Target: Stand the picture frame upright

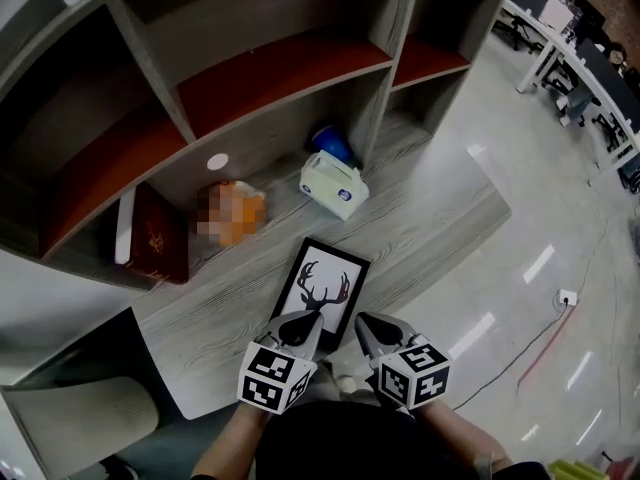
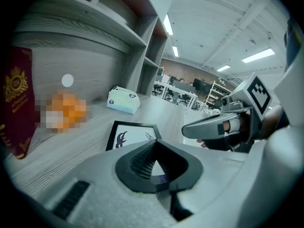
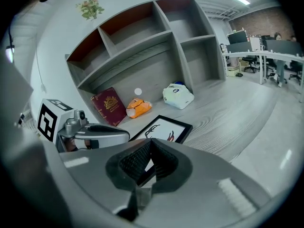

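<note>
On the desk point(image 1: 440, 218) just ahead of you, the head view shows the picture frame point(image 1: 322, 288) lying flat, its long axis running away toward the shelves point(image 1: 285, 73). Your left gripper point(image 1: 308, 320) overlaps its near edge, nearer than the right gripper point(image 1: 365, 326). In the left gripper view the jaws are together and empty, with the frame straight ahead. The right gripper view shows the same.

No legible text, labels or numbers anywhere.
</note>
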Action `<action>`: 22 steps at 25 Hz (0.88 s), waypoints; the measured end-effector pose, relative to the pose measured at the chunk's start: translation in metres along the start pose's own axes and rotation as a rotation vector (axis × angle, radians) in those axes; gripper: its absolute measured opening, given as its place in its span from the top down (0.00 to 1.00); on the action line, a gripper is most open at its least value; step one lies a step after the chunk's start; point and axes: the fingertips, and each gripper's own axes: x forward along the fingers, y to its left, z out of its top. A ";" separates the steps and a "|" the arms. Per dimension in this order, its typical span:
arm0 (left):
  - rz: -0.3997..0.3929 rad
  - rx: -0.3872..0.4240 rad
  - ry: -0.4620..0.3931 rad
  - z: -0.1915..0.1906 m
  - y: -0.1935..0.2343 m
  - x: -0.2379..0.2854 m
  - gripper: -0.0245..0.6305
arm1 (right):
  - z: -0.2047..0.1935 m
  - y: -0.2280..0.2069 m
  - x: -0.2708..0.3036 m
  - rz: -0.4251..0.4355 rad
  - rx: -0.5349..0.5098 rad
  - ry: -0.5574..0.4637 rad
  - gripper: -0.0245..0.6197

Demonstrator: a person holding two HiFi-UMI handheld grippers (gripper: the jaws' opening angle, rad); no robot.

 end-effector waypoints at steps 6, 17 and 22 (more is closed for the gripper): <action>-0.041 0.018 0.016 -0.004 0.007 0.005 0.97 | -0.003 -0.007 0.013 -0.022 0.017 0.014 0.96; -0.008 0.011 0.065 -0.009 0.038 0.016 0.97 | -0.010 -0.014 0.035 -0.065 0.039 0.042 0.96; 0.026 -0.015 0.053 -0.007 0.053 0.015 0.97 | -0.014 -0.017 0.042 -0.099 0.061 0.047 0.96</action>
